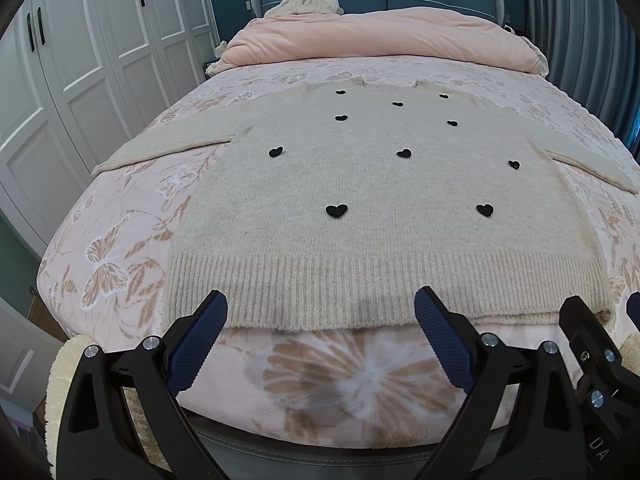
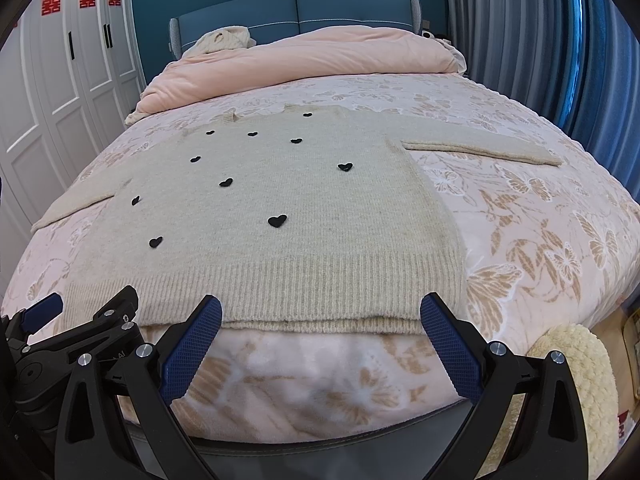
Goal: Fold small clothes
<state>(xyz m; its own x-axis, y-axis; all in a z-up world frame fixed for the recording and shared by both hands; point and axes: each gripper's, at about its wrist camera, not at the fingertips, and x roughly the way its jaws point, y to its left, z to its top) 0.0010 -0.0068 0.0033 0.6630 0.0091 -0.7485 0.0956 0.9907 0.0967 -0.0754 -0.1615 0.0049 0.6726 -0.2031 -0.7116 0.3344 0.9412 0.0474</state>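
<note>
A beige knitted sweater dotted with small black hearts [image 1: 360, 184] lay flat, front up, across the middle of the frame, sleeves spread to either side, its ribbed hem [image 1: 380, 292] nearest the cameras. It rested on a pink butterfly-print bed cover [image 1: 108, 256], a rolled pink quilt [image 1: 380, 40] behind it. Both the left tongs [image 1: 320, 344] and the right tongs [image 2: 320, 344] hovered spread wide and empty just short of the hem. A good start (likely) would be pinching both hem corners through both layers, evenly.
</note>
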